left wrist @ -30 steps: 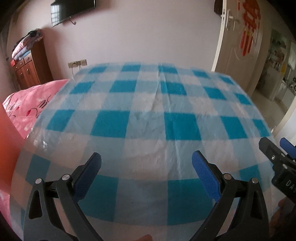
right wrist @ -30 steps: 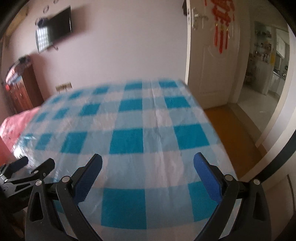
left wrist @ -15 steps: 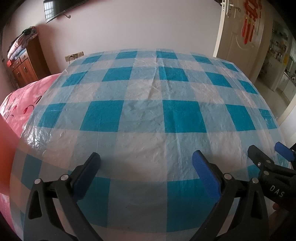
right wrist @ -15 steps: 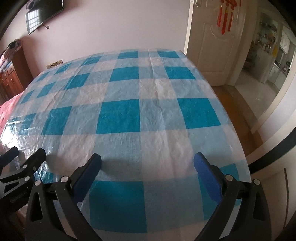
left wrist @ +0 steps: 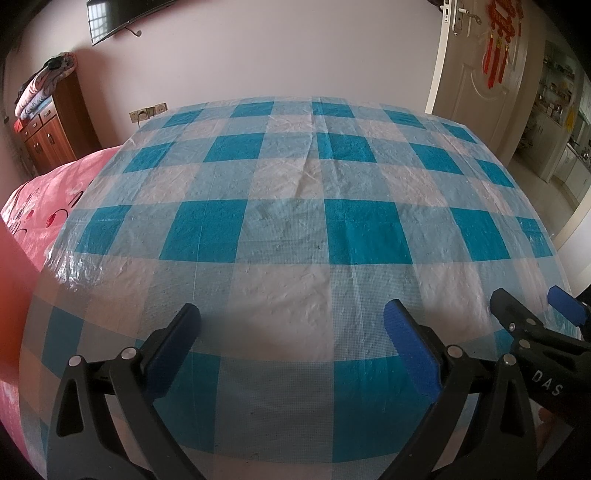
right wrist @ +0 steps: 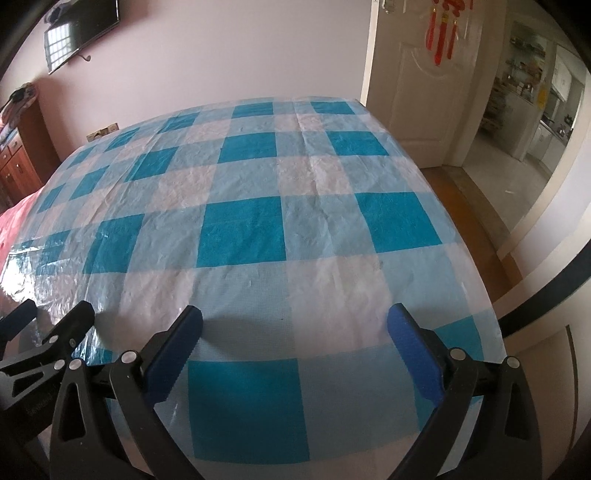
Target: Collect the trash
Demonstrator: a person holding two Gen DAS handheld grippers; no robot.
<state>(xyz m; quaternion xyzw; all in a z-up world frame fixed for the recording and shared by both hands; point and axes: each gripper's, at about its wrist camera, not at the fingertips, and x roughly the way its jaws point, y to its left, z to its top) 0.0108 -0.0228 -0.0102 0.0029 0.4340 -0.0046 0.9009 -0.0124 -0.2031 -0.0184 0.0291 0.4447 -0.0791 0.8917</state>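
A table covered by a blue-and-white checked plastic cloth (left wrist: 295, 229) fills both views; I see no trash on it. My left gripper (left wrist: 291, 325) hovers open over the near edge, nothing between its blue pads. In the left wrist view the right gripper (left wrist: 532, 310) shows at the right edge, also open. My right gripper (right wrist: 295, 325) stands open above the cloth (right wrist: 258, 221) near the table's right corner. The left gripper (right wrist: 48, 314) pokes in at the lower left of the right wrist view.
A pink patterned bedcover (left wrist: 37, 206) lies left of the table. A wooden cabinet (left wrist: 48, 125) stands against the back wall under a wall-mounted TV (left wrist: 122, 18). A white door (right wrist: 417, 85) with a red ornament opens right, with bare floor (right wrist: 476, 206) beside the table.
Both cameras have tilted down and come closer to the cloth, which now looks sharp rather than blurred. The jaws of both grippers stay equally wide.
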